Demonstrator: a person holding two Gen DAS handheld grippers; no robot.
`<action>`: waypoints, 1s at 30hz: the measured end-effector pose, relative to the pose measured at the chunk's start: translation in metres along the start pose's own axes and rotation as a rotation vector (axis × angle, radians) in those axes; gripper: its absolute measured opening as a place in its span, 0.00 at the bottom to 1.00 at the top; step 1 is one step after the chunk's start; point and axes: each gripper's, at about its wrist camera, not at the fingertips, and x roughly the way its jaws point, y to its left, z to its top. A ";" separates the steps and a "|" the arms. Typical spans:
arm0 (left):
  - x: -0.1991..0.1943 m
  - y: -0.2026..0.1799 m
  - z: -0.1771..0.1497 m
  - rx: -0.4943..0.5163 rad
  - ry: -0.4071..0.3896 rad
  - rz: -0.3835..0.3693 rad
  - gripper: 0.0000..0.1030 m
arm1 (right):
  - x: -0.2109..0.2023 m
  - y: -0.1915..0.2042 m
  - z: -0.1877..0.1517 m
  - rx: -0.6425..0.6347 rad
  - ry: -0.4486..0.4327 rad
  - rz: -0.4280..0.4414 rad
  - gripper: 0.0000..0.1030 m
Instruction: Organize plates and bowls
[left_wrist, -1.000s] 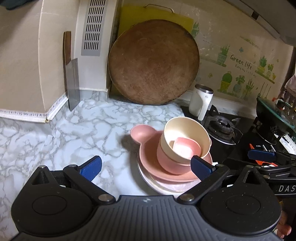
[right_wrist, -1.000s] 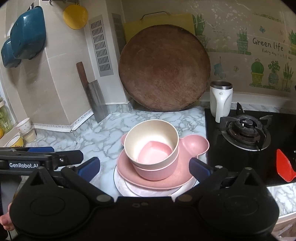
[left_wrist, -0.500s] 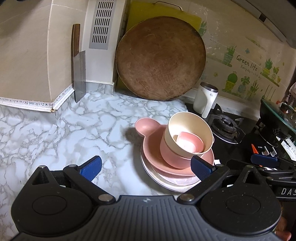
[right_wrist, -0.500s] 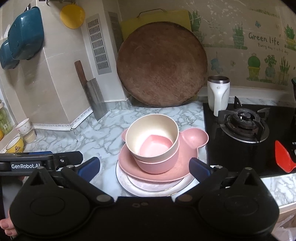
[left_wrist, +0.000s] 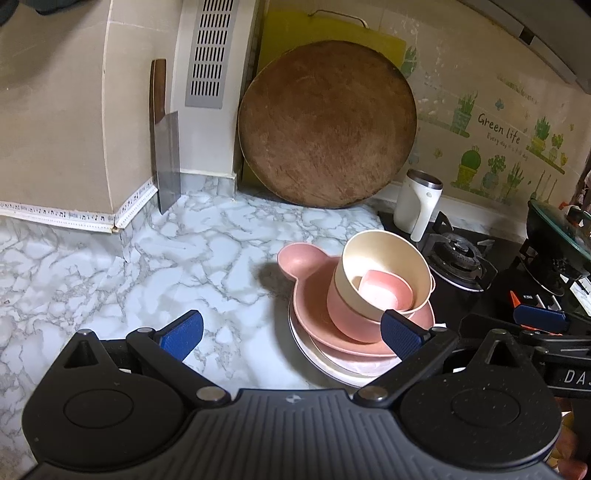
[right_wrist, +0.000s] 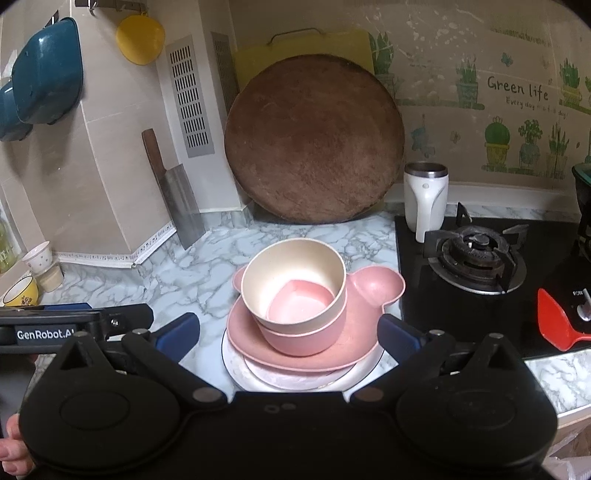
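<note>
Left gripper (left_wrist: 291, 332) and right gripper (right_wrist: 288, 334) both gape wide, empty. On the marble tabletop (right_wrist: 192, 273), white plate (right_wrist: 236, 363) carries pink plate (right_wrist: 354, 332), pink bowl (right_wrist: 303, 338), cream bowl (right_wrist: 273, 280), small pink dish (right_wrist: 301, 308).

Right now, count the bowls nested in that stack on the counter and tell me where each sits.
3. The pink bowl sits on the pink eared plate, the cream bowl nests inside it, and a small pink dish lies inside the cream one. Others may be hidden underneath.
</note>
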 end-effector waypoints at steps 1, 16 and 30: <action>-0.001 0.000 0.000 0.001 -0.005 0.004 1.00 | -0.001 0.000 0.000 0.000 -0.004 0.002 1.00; -0.003 0.000 0.003 0.013 -0.030 0.007 1.00 | 0.001 -0.002 0.001 0.009 -0.005 -0.010 1.00; -0.010 -0.002 -0.001 0.017 -0.026 0.010 1.00 | -0.005 -0.001 -0.001 0.009 -0.005 -0.014 1.00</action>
